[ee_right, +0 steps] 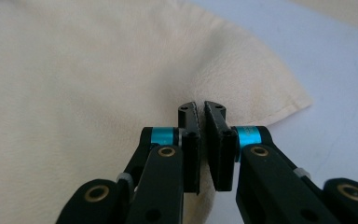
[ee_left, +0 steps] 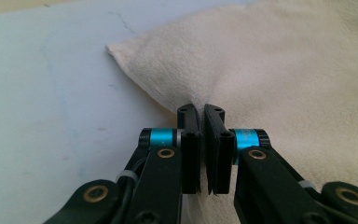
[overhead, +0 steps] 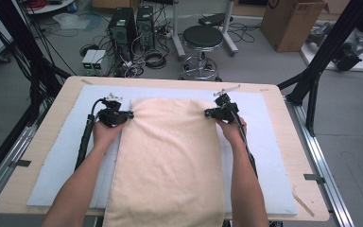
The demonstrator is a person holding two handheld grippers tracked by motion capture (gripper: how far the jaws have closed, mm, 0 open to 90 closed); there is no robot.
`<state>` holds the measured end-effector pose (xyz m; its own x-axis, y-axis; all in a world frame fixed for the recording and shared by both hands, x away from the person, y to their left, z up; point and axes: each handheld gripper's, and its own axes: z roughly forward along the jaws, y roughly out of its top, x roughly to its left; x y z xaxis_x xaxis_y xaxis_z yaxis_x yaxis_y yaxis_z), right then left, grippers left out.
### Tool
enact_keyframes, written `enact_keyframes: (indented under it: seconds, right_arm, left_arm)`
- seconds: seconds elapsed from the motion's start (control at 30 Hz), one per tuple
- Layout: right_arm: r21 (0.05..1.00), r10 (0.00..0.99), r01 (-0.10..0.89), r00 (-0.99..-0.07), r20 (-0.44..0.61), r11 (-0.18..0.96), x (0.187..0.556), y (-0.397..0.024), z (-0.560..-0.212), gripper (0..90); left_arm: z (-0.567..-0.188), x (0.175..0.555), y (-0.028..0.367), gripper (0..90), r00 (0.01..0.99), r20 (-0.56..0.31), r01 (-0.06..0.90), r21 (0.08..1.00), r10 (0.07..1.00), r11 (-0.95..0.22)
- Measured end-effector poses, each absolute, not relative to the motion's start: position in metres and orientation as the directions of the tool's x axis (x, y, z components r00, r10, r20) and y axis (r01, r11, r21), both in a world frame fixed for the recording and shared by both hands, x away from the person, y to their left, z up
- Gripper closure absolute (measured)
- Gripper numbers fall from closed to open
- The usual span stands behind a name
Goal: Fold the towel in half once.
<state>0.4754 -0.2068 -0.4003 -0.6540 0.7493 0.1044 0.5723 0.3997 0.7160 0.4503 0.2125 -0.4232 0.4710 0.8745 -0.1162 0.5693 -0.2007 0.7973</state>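
Left gripper [overhead: 123, 115]: jaws pressed together on the left edge of the towel [overhead: 170, 161], just below its far left corner; in the left gripper view [ee_left: 203, 122] a fold of cream cloth [ee_left: 279, 70] is pinched between the two black pads. The hand behind it lies low over the mat, forearm running in straight from the near edge, cable trailing along the wrist.

Right gripper [overhead: 216, 112]: jaws likewise clamped on the towel's right edge near the far right corner; the right gripper view [ee_right: 203, 120] has the hemmed cloth [ee_right: 98, 79] caught between the pads, with the corner just beyond them. Right forearm mirrors the left, angled slightly inward.

Towel: one, cream, terry-like, lying lengthwise down the middle of the table, far end bunched up a little between the two grippers, near end hanging over the table's near edge.

Pale blue mat [overhead: 56, 156]: one, under the towel, covering most of the wooden table [overhead: 23, 184], which shows as a border all round.

Beyond the table, on the floor: one round black stool [overhead: 202, 38] on a chrome base, two black computer towers [overhead: 132, 23], loops of cable beside them, one cardboard box [overhead: 290, 21] at far right. Black frame struts stand at both sides. Nothing lies between the grippers and the cloth.
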Motion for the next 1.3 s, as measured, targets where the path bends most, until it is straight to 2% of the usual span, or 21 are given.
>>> enact_keyframes:
  seconds: [0.13, 0.37, 0.67, 0.93, 1.0, 1.3]
  right_arm:
    - [0.743, 0.734, 0.545, -0.670, 0.107, 0.388, 0.481, -0.206, -0.382, 85.7]
    - [0.795, 0.717, 0.500, -0.686, 0.122, 0.343, 0.474, -0.217, -0.361, 85.7]
    - [0.859, 0.705, 0.406, -0.705, 0.078, 0.311, 0.471, -0.227, -0.294, 85.7]
    - [0.824, 0.676, 0.449, -0.728, 0.112, 0.346, 0.464, -0.220, -0.310, 85.6]
    - [0.812, 0.664, 0.474, -0.732, 0.149, 0.341, 0.462, -0.221, -0.317, 85.5]
    - [0.827, 0.590, 0.455, -0.783, 0.196, 0.330, 0.428, -0.226, -0.332, 85.0]
  left_arm:
    - [-0.412, 0.452, 0.226, 85.4, 0.464, -0.163, 0.544, 0.828, 0.871, -0.135]
    - [-0.366, 0.457, 0.226, 85.3, 0.529, -0.122, 0.474, 0.864, 0.840, -0.172]
    - [-0.310, 0.461, 0.231, 85.2, 0.544, -0.133, 0.387, 0.916, 0.829, -0.107]
    - [-0.334, 0.448, 0.239, 84.9, 0.559, -0.153, 0.439, 0.888, 0.815, -0.135]
    - [-0.340, 0.443, 0.241, 84.9, 0.574, -0.161, 0.440, 0.888, 0.803, -0.137]
    - [-0.352, 0.400, 0.252, 84.7, 0.646, -0.151, 0.412, 0.894, 0.748, -0.175]
